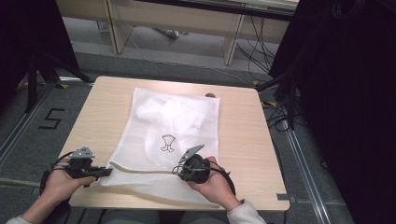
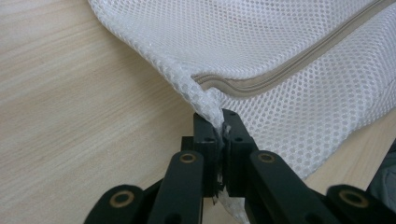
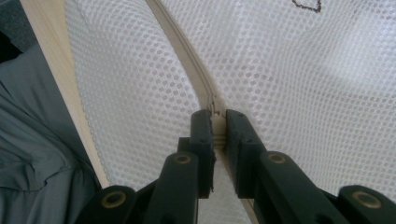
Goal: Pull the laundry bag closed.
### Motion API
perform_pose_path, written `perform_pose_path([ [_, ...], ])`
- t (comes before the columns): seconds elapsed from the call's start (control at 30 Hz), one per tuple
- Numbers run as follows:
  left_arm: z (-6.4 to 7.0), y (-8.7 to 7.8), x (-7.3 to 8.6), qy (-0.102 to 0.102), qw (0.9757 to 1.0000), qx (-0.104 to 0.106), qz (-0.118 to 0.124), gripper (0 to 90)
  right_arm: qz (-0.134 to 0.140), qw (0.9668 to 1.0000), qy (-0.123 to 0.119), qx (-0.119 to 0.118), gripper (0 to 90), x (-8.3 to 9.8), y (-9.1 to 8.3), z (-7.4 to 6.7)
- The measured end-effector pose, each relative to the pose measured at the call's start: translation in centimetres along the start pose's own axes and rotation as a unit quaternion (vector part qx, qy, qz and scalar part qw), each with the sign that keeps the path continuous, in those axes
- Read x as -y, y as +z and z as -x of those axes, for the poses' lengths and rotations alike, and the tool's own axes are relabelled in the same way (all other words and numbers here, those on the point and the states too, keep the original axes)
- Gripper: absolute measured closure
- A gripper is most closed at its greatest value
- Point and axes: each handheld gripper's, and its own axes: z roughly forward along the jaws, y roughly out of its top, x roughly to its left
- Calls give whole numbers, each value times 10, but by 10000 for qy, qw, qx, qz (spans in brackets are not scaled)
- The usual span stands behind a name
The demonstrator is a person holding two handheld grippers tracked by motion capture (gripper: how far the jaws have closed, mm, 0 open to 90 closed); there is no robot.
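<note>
Working on a white mesh laundry bag (image 1: 173,135) lying flat near the middle of the wooden bench (image 1: 243,135), near edge by the person's side. Left gripper (image 1: 106,171) at the bag's near left corner, fingers (image 2: 205,135) pressed together and pinching the mesh corner fabric just where the zipper (image 2: 289,65) ends. Right gripper (image 1: 180,169) further along the same near edge, fingers (image 3: 203,135) closed on the zipper pull (image 3: 217,128), a small cream tab showing between them. Ahead of that pull in the right gripper view, the zipper track (image 3: 182,51) runs on as a closed cream strip; in the left gripper view, likewise a closed-looking strip curving away from the corner. Judging by this, corner anchored and pull gripped, both preparatory steps done; the sliding of the pull along the track apparently remaining, though whether toward opening or closing cannot be told from these views. Something white and bulky inside the bag (image 1: 159,109), seen through the mesh as a brighter patch toward the far end, so contents seemingly already in. For markings: a small dark outline drawing (image 1: 168,143) printed on the bag's top face, shaped somewhat like a garment, no legible letters. On the floor left of the bench, a large dark "5" (image 1: 50,118) marked on the grey surface. No brand name readable anywhere.
</note>
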Motion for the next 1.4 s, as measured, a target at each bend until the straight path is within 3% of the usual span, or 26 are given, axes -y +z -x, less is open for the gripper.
perform_pose_path([
  [0.03,0,1,1,-28,9999,-10,107,858,-6,10000,21,-39,823,0,-1,0],
  [0.1,0,0,0,-1,10000,-1,6,858,-23,10000,14,-32,823,1,0,0],
  [0.13,0,1,1,-21,9999,-25,112,858,-37,10000,41,-63,823,2,0,0],
  [0.2,-1,0,1,68,10000,-19,24,858,-47,9999,89,-25,823,2,-1,0],
  [0.27,0,1,1,-24,9999,-17,108,858,-40,10000,3,-35,823,2,-1,1],
  [0.37,-1,0,1,65,10000,-18,14,858,-39,10000,15,-3,823,3,-1,1],
  [0.4,0,1,1,-21,9999,-12,102,858,-36,10000,21,-10,823,3,-1,1],
  [0.43,0,0,0,4,10000,12,-7,858,-29,10000,34,-23,823,3,-1,1],
  [0.57,0,1,1,-17,10000,-24,90,858,-42,10000,59,-12,823,3,-2,1],
  [0.63,-1,-1,0,75,9999,-16,-74,858,-48,10000,33,6,823,4,-2,2],
  [0.77,0,2,1,-22,10000,-16,96,858,-54,9999,108,6,823,7,-3,3],
  [0.93,-1,0,1,54,10000,-27,28,858,-45,9999,90,7,822,9,-4,4],
  [0.97,0,1,1,-34,10000,2,87,858,-37,9999,145,20,823,9,-5,4],
  [1.0,-1,0,1,61,10000,-25,22,858,-53,9999,99,25,823,9,-5,4],
  [1.13,0,1,1,-15,10000,-9,67,858,-68,9999,131,27,823,11,-5,5],
  [1.17,-1,-1,0,72,10000,-20,-30,858,-43,10000,86,14,822,11,-5,6],
  [1.23,0,1,1,-8,10000,-14,91,858,-73,9998,209,8,823,12,-7,5],
  [1.3,1,1,1,-30,10000,-33,79,858,-54,9999,127,-11,823,12,-7,6],
  [1.4,-1,0,1,54,10000,-20,26,858,-70,9999,153,35,823,13,-7,6],
])
